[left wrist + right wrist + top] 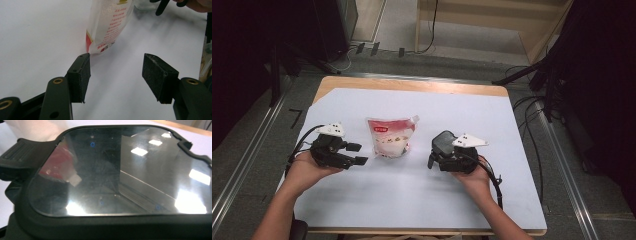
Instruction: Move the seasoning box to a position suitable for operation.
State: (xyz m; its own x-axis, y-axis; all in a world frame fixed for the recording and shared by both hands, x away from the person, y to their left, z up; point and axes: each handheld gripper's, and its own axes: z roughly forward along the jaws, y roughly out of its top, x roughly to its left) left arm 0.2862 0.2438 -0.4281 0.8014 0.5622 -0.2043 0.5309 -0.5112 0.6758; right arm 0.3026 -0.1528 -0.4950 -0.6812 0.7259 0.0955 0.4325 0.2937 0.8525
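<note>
— Left gripper point(354, 154) spread wide, nothing between the jaws, aimed at the pouch point(391, 137). Agreed?

— Agreed. Same in the left gripper view: left gripper point(117, 75) gaping, pads bare, pouch point(110, 22) just ahead of the near pad and not touching.

— Working down by size, then. Table point(412, 85) first, with a white sheet point(412, 200) over most of it.

— Next, right gripper point(437, 159), close against a black device point(443, 141). Holding it?

— Cannot tell. Right gripper view taken up by the device's glossy top point(120, 170), with the jaws hidden.

— Then the pouch, mid-sheet between both grippers and apparently upright on its base. Smallest, the spout point(414, 119) at its upper right corner.

— Risks from here?

— Probably tipping the pouch. Low approach, so a pad nudging the bottom corner before closing could push it over or skid it across the smooth sheet.

— Also a poor bite: soft, filled film, likely to bulge and slide out of a pinch near the edge.

— And on the right, knocking the pouch with the device if swung inward, given how near they sit.
</note>
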